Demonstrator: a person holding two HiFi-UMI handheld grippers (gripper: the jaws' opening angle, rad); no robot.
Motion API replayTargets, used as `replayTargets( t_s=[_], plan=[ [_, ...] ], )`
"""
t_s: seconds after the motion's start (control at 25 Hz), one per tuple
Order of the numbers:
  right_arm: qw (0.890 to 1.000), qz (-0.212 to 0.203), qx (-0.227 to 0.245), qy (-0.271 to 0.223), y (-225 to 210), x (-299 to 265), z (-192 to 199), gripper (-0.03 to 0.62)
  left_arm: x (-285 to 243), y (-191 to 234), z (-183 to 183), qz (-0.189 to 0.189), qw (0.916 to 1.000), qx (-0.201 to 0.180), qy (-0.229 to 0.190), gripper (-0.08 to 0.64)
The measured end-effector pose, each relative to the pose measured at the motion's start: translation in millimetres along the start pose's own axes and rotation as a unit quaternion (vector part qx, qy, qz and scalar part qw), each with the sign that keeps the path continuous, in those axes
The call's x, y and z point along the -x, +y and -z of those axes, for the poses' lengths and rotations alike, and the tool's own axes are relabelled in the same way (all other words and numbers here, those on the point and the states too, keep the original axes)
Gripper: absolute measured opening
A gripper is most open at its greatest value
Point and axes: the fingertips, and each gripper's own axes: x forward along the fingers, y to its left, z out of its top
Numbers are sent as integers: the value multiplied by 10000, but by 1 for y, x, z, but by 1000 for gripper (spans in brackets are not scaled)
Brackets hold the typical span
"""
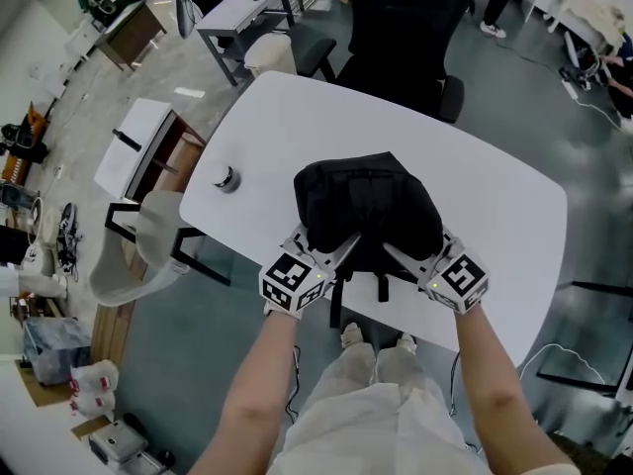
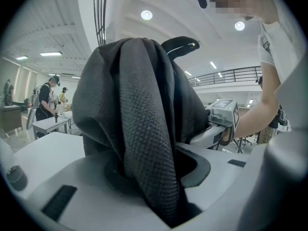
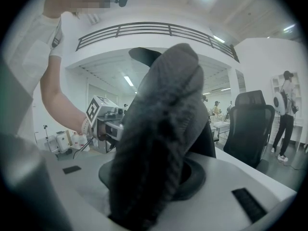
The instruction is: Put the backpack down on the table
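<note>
The black backpack (image 1: 366, 206) sits on the white table (image 1: 495, 196), close to its near edge, and its straps hang over that edge. My left gripper (image 1: 341, 248) is shut on a grey mesh shoulder strap (image 2: 144, 129) that runs up from between its jaws and fills the left gripper view. At the bag's right side my right gripper (image 1: 396, 253) is shut on the other mesh strap (image 3: 154, 143). Each gripper shows in the other's view, the right gripper (image 2: 224, 117) and the left gripper (image 3: 103, 117). The bag hides the fingertips.
A small dark round object (image 1: 226, 178) stands on the table to the left of the bag. A black office chair (image 1: 396, 28) is at the far side, another chair (image 3: 250, 124) to the right. A white cabinet (image 1: 138, 146) and a draped cloth (image 1: 138, 255) are left of the table.
</note>
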Motion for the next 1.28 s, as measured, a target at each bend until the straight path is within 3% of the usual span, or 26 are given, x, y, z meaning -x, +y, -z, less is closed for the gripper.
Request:
replayTargets(
  t_s=[0.52, 0.8, 1.28],
  plan=[
    [9998, 169, -81, 43, -4, 0, 1, 153, -3, 4, 2, -153, 9998, 81, 70, 166],
    [9991, 343, -203, 114, -7, 0, 3, 180, -1, 8, 4, -358, 9992, 125, 127, 221],
    [9957, 793, -380, 304, -10, 9, 3, 233, 14, 13, 7, -730, 9957, 516, 254, 285]
  ],
)
